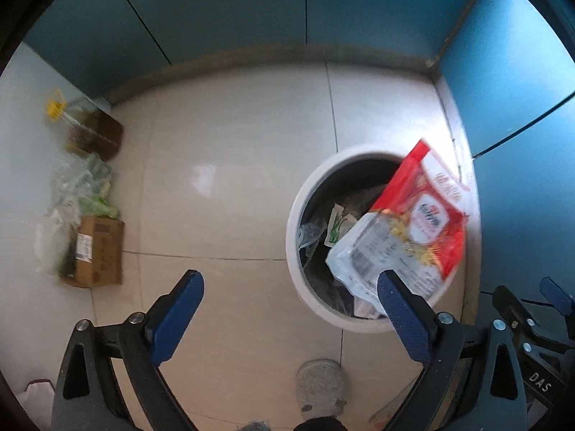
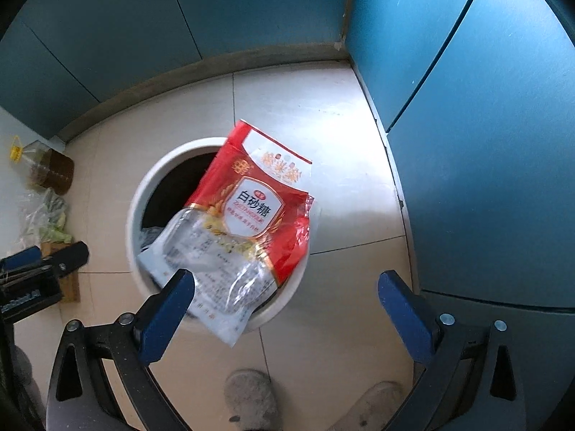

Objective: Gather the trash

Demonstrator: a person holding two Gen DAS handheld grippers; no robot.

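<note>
A red and white sugar bag (image 2: 244,230) hangs loose in the air over the white round trash bin (image 2: 143,194), free of both grippers. It also shows in the left wrist view (image 1: 413,230) above the bin (image 1: 294,230), which holds other wrappers. My right gripper (image 2: 287,294) is open and empty, just in front of the bag. My left gripper (image 1: 291,291) is open and empty over the floor, left of the bin. The right gripper shows at the right edge of the left wrist view (image 1: 553,294).
Blue cabinet doors (image 2: 485,179) stand behind and to the right of the bin. An oil bottle (image 1: 86,129), a plastic bag of greens (image 1: 75,194) and a cardboard box (image 1: 100,251) lie by the left wall. Grey slippers (image 2: 251,398) stand on the tiled floor below.
</note>
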